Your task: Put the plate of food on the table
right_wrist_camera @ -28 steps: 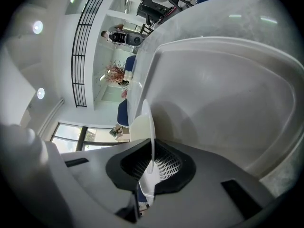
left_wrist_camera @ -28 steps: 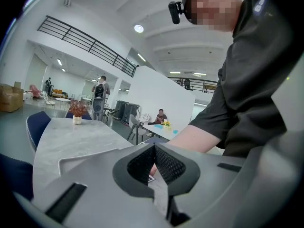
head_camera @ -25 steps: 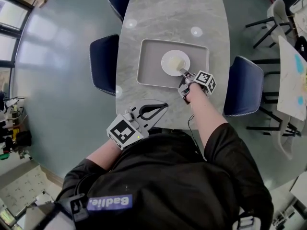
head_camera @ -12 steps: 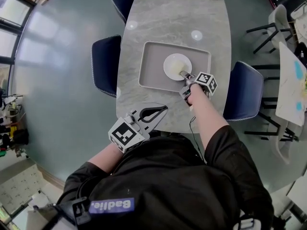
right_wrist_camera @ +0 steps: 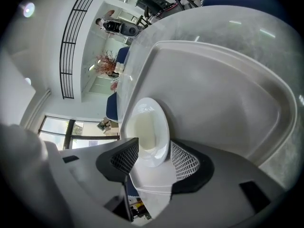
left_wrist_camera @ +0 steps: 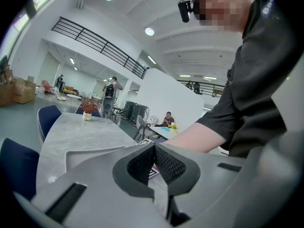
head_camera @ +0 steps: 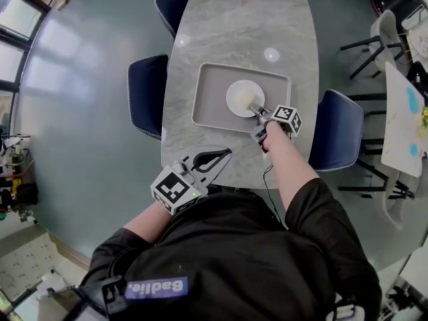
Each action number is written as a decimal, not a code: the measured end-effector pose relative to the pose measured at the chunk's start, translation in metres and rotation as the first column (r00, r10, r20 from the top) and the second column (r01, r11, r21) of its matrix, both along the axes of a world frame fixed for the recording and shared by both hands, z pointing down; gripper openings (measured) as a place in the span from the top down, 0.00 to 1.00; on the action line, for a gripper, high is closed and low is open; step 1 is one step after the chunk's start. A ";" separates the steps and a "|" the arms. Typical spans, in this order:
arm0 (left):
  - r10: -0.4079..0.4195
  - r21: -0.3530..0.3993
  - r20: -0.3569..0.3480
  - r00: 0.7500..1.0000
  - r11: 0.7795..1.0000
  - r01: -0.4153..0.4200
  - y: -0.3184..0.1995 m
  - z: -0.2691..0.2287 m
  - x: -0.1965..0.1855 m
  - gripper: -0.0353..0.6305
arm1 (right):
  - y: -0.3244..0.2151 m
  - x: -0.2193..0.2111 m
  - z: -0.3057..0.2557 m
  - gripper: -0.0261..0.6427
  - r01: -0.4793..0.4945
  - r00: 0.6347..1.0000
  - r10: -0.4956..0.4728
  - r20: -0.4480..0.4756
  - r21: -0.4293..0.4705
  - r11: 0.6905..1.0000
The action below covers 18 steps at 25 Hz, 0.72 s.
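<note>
Near the middle of the head view, the right gripper (head_camera: 257, 110) is letting go: its jaws, clamped a second ago, are opening wide, and the plate's (head_camera: 244, 97) near rim is lying between the spread pads, seemingly unpressed. The plate is sitting in the tray (head_camera: 208, 109) on the table (head_camera: 234, 25), so delivery looks done. At lower left, the left gripper (head_camera: 212, 158) is hovering, jaws pressed together, empty.
</note>
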<state>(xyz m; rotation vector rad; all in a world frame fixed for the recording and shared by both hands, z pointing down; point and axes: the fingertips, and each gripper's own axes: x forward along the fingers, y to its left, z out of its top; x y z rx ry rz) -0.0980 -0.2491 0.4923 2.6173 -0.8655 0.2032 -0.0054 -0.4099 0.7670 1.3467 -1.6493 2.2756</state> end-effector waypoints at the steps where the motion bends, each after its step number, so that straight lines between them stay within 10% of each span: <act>1: 0.000 -0.002 -0.003 1.000 1.000 0.000 0.000 -0.001 0.000 0.94 | 0.001 0.001 -0.001 0.67 -0.003 1.000 0.003 0.007 0.002 1.000; 18: 0.010 0.025 -0.026 1.000 1.000 -0.009 0.020 -0.023 0.026 0.94 | 0.061 0.021 -0.106 0.67 -0.030 0.990 -0.018 0.141 0.327 0.944</act>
